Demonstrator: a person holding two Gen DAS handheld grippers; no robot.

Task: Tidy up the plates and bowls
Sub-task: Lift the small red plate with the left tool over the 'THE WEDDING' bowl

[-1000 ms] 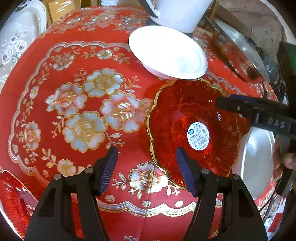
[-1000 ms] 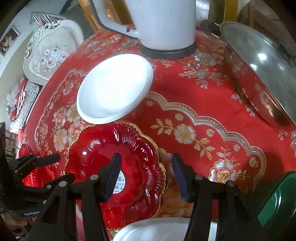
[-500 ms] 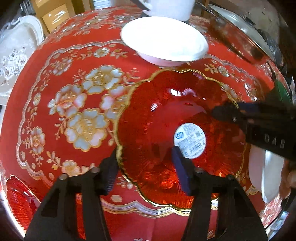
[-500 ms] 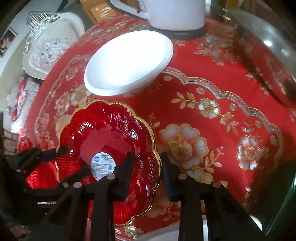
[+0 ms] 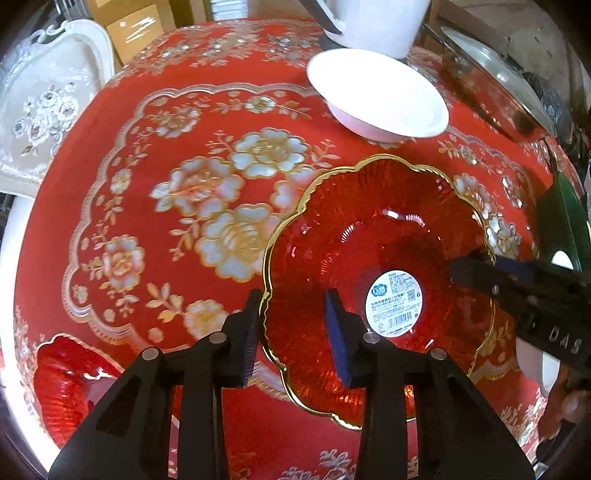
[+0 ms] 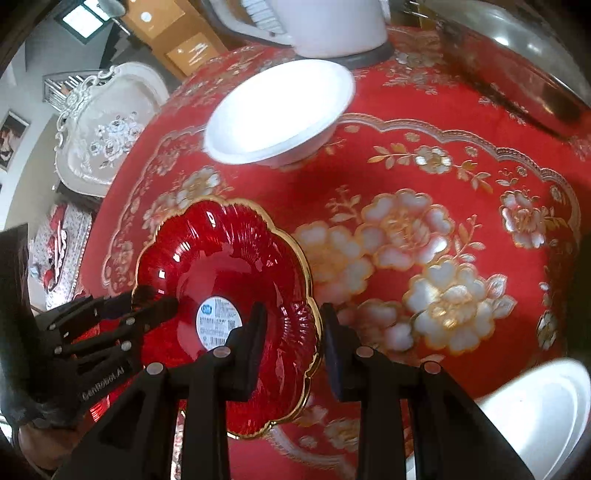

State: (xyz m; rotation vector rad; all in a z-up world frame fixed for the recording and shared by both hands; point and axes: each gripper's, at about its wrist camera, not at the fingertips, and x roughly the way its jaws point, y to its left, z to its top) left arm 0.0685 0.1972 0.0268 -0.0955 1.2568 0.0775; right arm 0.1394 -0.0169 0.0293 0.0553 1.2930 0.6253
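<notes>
The red glass plate [image 5: 369,266] is translucent and ribbed, with a scalloped, flower-shaped rim edged in gold and a round white barcode sticker [image 5: 396,302] at its centre. It sits above the worktop [image 5: 155,122], which is draped in a glossy red cloth printed with pearly flowers and gold scrollwork.

The left tool [image 5: 291,339] straddles the plate's rim on one side: one finger lies outside the gold edge, the other inside the dish, and the jaws stand partly closed around the rim; whether the pads press the glass cannot be told. The right tool [image 6: 291,347] straddles the opposite rim the same way, one finger over the ribbed inner slope and one outside.

Beyond the plate, toward the worktop's far edge, stands a smooth white bowl [image 5: 376,98], apart from the plate. Behind it is a white jug [image 5: 376,22], and a steel lidded pan [image 5: 498,92] lies at the far right edge. A second red scalloped plate [image 5: 70,384] rests at the near left edge, and another white dish [image 6: 535,417] at the near right edge.
</notes>
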